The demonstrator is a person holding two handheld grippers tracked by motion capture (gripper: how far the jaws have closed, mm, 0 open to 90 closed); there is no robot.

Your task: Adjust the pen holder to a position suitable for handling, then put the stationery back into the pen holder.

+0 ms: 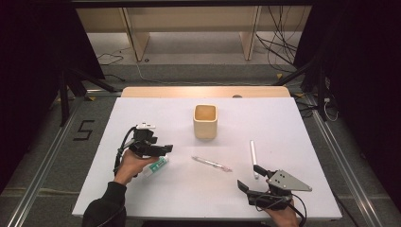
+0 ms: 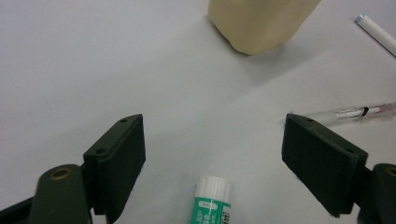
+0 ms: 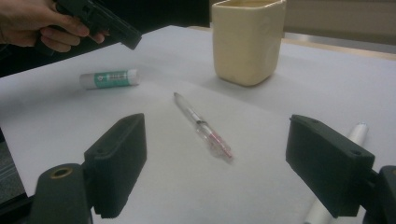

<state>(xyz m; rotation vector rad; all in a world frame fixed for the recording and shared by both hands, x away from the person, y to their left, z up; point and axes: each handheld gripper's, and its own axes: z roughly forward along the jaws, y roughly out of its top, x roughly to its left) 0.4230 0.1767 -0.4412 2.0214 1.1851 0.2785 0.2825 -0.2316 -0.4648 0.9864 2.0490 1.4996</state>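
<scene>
The left gripper [image 1: 161, 150] hovers just above the glue stick [image 1: 155, 167] — jaws wide apart, empty — the stick's long axis running between them, cap end far.

White surface [image 1: 156, 189] up front, wood edge [image 1: 205, 91] behind. Grey floor [image 1: 42, 142] marked "5" [image 1: 83, 129], rails [image 1: 38, 172] alongside, cables [image 1: 279, 42] trailing, pale shelving [image 1: 194, 23] beyond, darkness either side.

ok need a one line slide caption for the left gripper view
Open left gripper over a glue stick, with a beige cup and clear pen beyond.
</scene>
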